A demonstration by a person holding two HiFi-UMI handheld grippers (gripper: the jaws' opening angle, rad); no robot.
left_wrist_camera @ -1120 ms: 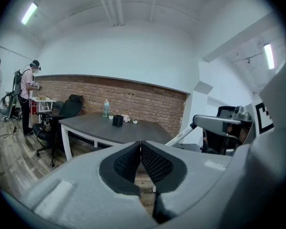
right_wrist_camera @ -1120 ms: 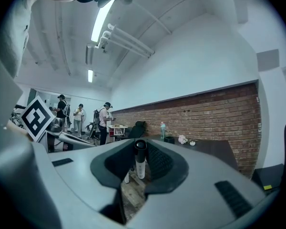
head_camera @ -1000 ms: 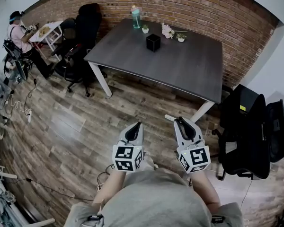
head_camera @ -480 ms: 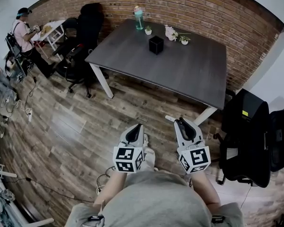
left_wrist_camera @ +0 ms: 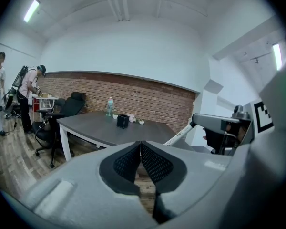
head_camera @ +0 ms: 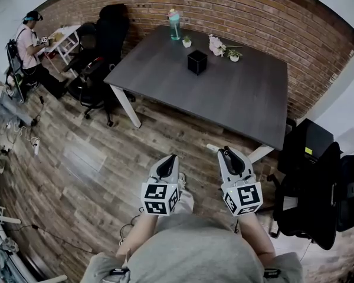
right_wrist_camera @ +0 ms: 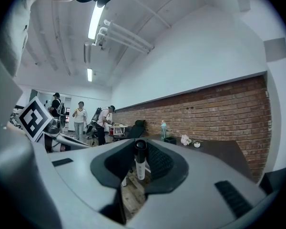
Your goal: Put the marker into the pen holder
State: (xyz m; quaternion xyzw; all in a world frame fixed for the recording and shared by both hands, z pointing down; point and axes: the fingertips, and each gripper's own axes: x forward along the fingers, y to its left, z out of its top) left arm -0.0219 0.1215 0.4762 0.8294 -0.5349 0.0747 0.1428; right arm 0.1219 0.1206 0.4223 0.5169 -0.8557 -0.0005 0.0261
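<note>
Marker (right_wrist_camera: 140,162): held in the right gripper (right_wrist_camera: 141,150), whose jaws pinch it across the barrel. In the right gripper view its long axis stands close to upright and crosswise to the jaws, with the black end at the top and the white barrel pointing down. In the head view a short white length of it projects from the left side of that gripper's tips. In the left gripper view the white barrel slopes down and away from the right gripper.

Location: the marker is over the wooden floor (head_camera: 100,152), in front of the person and short of the table (head_camera: 242,99). It is well apart from the pen holder (head_camera: 196,62).

Pen holder: a black cube-shaped container, upright on the far part of the dark table top, near the brick wall (head_camera: 265,16). A teal bottle (head_camera: 174,24) stands beyond it at the table's far edge. Small potted plants (head_camera: 187,41) and flowers (head_camera: 215,43) stand just beside it.

Left gripper (left_wrist_camera: 141,144): jaws pressed together at the tips, with nothing between them. It is held level with the right gripper, the two side by side and apart.

Surroundings: black office chairs (head_camera: 103,40) stand at the table's left end. Another black chair (head_camera: 312,181) stands to the right of the grippers. A person (head_camera: 25,46) stands at a small white table in the far left corner.
</note>
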